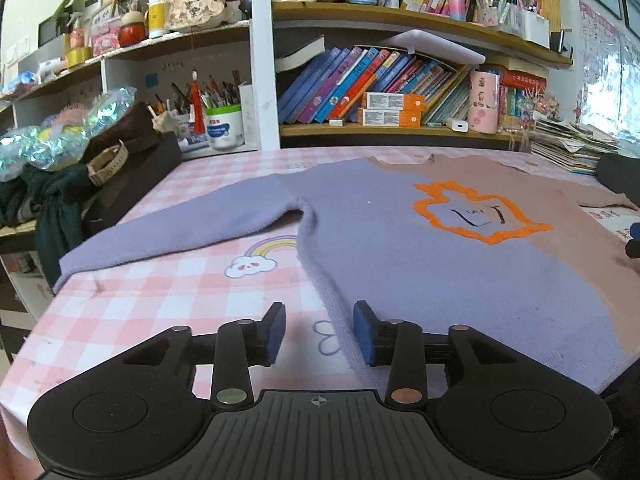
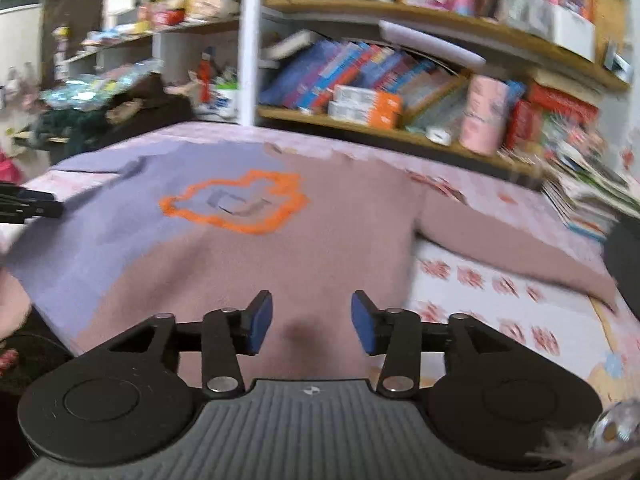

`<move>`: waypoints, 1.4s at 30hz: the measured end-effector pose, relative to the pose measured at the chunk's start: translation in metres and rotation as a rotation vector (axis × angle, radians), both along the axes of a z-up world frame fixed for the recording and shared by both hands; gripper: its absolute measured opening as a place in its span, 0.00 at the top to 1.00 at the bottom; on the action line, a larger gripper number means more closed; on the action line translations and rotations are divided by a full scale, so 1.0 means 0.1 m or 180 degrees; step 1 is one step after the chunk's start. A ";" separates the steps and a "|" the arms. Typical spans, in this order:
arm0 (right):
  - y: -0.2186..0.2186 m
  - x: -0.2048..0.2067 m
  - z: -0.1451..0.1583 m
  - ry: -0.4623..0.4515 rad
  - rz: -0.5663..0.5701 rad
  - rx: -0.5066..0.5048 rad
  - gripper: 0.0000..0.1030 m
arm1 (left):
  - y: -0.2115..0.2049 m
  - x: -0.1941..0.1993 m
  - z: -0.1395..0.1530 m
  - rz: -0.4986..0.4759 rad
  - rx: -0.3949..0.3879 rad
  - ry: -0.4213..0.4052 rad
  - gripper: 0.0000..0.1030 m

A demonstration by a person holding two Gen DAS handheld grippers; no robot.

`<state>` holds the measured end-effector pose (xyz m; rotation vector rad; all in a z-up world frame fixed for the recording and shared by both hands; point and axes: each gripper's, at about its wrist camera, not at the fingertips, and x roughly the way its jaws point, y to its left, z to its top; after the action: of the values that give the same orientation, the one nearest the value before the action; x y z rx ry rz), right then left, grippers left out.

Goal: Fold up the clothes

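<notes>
A sweater (image 1: pixel 400 248), lilac on one half and dusty pink on the other, lies flat on the table with an orange-outlined patch (image 1: pixel 476 212) on its chest. Its lilac sleeve (image 1: pixel 180 232) stretches out to the left. My left gripper (image 1: pixel 319 330) is open just above the sweater's lower left hem edge, holding nothing. In the blurred right wrist view the same sweater (image 2: pixel 280 256) fills the middle, its pink sleeve (image 2: pixel 512 252) running off to the right. My right gripper (image 2: pixel 312 322) is open over the pink lower hem, nothing between its pads.
A pink checked tablecloth (image 1: pixel 160 292) covers the table. Bookshelves (image 1: pixel 380 128) full of books and jars stand behind it. A black box with dark clothes (image 1: pixel 120 176) sits at the left edge. A stack of magazines (image 1: pixel 572 148) lies at the back right.
</notes>
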<state>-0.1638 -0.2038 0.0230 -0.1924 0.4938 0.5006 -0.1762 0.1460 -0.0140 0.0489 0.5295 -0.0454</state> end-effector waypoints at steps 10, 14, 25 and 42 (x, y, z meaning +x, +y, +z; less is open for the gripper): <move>0.50 0.37 0.16 -0.0143 0.0712 0.0028 0.23 | 0.35 0.06 0.04 0.0401 -0.0008 0.0013 0.35; 0.60 0.55 0.10 -0.0096 0.0830 0.0016 0.22 | 0.61 0.13 0.07 0.0673 -0.0065 0.0033 0.35; 0.87 1.01 -0.07 0.0049 0.1142 -0.0032 0.22 | 1.68 0.52 0.09 0.1542 -0.0832 0.0231 0.35; 0.97 1.12 -0.19 0.0306 0.1144 -0.0203 0.13 | 2.53 0.89 -0.33 0.2273 -0.2082 0.0333 0.36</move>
<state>-0.0522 -0.1072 0.0044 -0.3223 0.5725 0.8485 -0.0867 0.3991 -0.0472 -0.7837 0.5910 0.4788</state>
